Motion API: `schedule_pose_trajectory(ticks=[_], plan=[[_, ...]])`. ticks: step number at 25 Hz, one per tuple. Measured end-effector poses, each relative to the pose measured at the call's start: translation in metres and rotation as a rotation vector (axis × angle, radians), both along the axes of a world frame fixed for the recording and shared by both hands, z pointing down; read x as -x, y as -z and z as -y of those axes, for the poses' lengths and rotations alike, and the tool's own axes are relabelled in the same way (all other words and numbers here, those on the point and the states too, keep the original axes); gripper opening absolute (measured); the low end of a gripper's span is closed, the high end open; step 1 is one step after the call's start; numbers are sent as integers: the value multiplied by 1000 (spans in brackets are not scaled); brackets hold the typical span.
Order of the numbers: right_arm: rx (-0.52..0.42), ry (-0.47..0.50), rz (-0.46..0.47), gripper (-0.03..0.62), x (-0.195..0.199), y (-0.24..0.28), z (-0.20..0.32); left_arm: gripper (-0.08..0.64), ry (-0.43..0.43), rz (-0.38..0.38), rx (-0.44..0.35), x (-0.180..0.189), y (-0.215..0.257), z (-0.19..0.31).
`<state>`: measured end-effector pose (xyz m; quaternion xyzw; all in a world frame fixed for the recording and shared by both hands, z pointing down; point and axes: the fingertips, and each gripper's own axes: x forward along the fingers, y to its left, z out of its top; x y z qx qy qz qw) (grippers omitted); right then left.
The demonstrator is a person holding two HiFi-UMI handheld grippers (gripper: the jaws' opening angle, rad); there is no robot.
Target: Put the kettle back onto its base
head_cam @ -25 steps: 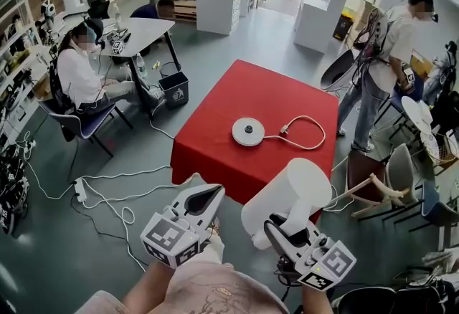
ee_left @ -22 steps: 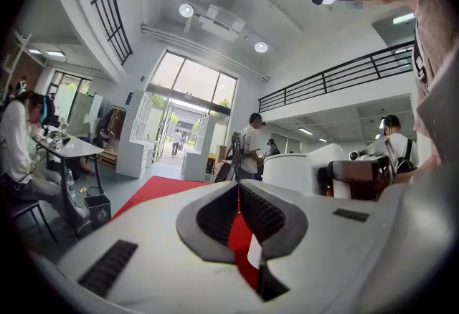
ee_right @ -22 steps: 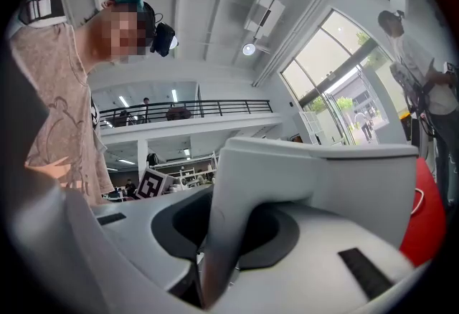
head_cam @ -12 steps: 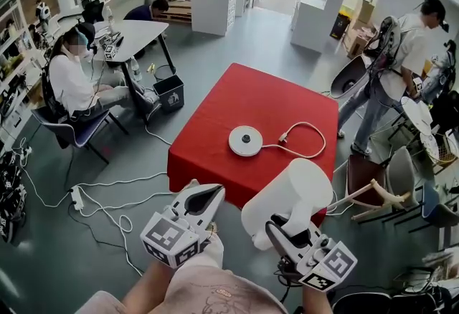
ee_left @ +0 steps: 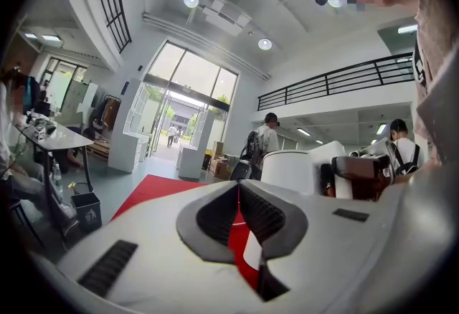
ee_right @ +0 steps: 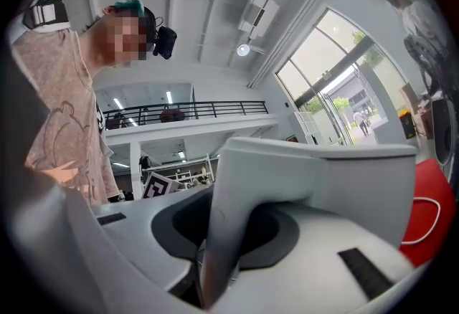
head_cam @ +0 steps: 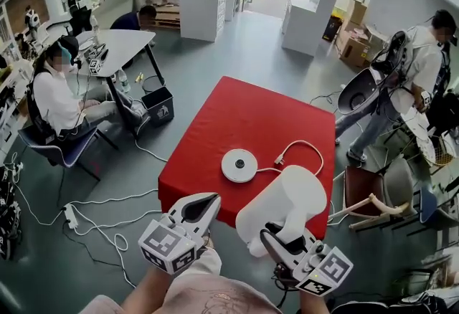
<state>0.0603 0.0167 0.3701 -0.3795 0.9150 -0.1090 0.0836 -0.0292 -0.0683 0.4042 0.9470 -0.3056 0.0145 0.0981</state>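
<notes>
Head view: kettle (head_cam: 283,196) hangs over the red table's (head_cam: 244,115) near edge, gripped by the right gripper (head_cam: 278,235), with the base (head_cam: 239,165) bare just far-left of it; left gripper view: left gripper (ee_left: 239,191) tips meet, seemingly on nothing; right gripper view: jaws part-closed, clamping the kettle handle (ee_right: 228,234).

— What lies around the base (head_cam: 239,165)?
— The table (head_cam: 244,112) is under it; the cord (head_cam: 301,151) loops on the table to its right.
— And the kettle (head_cam: 283,205)?
— Nearer than the base, to its right, in the right gripper (head_cam: 278,235). The left gripper (head_cam: 204,203) is nearer too, to its left.
</notes>
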Motion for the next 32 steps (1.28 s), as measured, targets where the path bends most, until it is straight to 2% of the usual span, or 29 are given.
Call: schedule_pose_trajectory(ticks=[10, 17, 22, 32], plan=[[-11, -78, 32, 107, -8, 8, 69, -11, -62, 6, 39, -4, 3, 77], [-16, -125, 19, 106, -13, 7, 98, -11, -99, 14, 37, -5, 2, 106], [5, -122, 22, 106, -20, 6, 106, -11, -105, 16, 43, -15, 4, 113], [23, -52, 6, 106, -21, -3, 135, -11, -69, 36, 73, -22, -8, 127]])
